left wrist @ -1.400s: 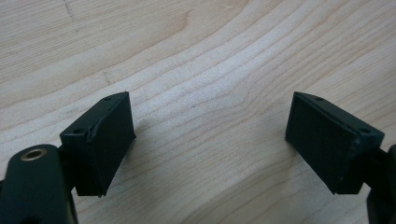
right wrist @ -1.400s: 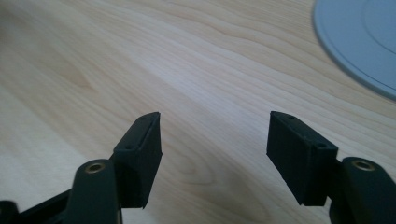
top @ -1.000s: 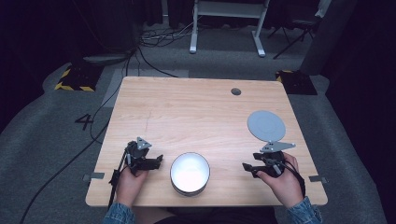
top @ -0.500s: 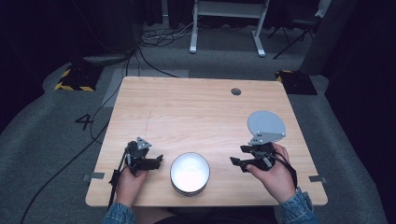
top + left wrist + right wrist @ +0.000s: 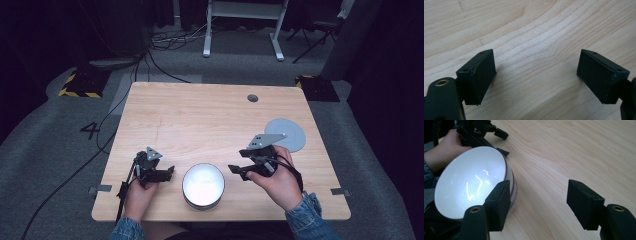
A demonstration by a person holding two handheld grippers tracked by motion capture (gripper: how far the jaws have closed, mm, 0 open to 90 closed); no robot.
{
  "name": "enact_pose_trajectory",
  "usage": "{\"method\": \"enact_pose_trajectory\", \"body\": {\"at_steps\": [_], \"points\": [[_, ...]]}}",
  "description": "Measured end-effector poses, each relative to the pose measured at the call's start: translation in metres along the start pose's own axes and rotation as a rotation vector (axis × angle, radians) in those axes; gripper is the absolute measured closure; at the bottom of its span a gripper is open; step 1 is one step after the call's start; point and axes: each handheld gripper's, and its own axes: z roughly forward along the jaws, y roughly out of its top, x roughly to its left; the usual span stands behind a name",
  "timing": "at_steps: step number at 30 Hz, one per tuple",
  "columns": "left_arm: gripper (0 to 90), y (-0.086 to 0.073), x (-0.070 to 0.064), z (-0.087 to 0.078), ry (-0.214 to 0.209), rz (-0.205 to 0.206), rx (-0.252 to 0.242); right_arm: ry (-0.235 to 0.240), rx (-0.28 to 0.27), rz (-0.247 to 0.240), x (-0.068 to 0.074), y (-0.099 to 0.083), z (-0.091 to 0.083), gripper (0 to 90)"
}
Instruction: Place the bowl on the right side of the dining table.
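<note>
White bowl point(image 5: 203, 186) sits at the near edge of the table point(image 5: 200, 120), between my two tools. My right tool point(image 5: 239, 162) hangs just beside the bowl's rim with its jaws spread wide and nothing between them; in the right gripper view the bowl point(image 5: 471, 187) lies close against one jaw. My left tool point(image 5: 169, 172) rests on the bowl's other side, pointing toward it, jaws likewise wide over bare wood. Behind the right tool, a grey disc point(image 5: 289, 132) lies flat on the table.
</note>
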Motion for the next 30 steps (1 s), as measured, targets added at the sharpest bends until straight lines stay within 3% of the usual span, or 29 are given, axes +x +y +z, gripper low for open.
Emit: {"method": "enact_pose_trajectory", "body": {"at_steps": [3,6,14,18,21,23,27,30], "points": [[15.6,0.000,0.000,0.000,-0.001,0.003,0.003,0.012,-0.002,-0.035,0.007,0.010,0.008,34.5],[15.6,0.000,0.000,0.000,0.000,0.004,0.002,0.036,0.005,-0.040,0.013,0.017,0.018,33.6],[15.6,0.000,0.000,0.000,-0.001,0.003,0.003,0.076,0.101,-0.085,0.023,0.026,0.057,34.2],[15.6,0.000,0.000,0.000,-0.001,0.004,0.004,0.088,0.138,-0.091,0.024,0.028,0.074,41.2],[15.6,0.000,0.001,0.000,-0.001,0.006,0.004,0.068,0.181,-0.122,0.027,0.029,0.082,48.6],[15.6,0.000,0.000,0.000,-0.001,0.006,0.004,0.044,0.189,-0.171,0.029,0.029,0.086,53.8],[15.6,0.000,0.000,0.000,-0.001,0.006,0.005,0.023,0.207,-0.193,0.031,0.030,0.090,54.0],[15.6,0.000,0.000,0.000,0.000,0.006,0.003,0.011,0.231,-0.203,0.031,0.029,0.090,59.8]]}}
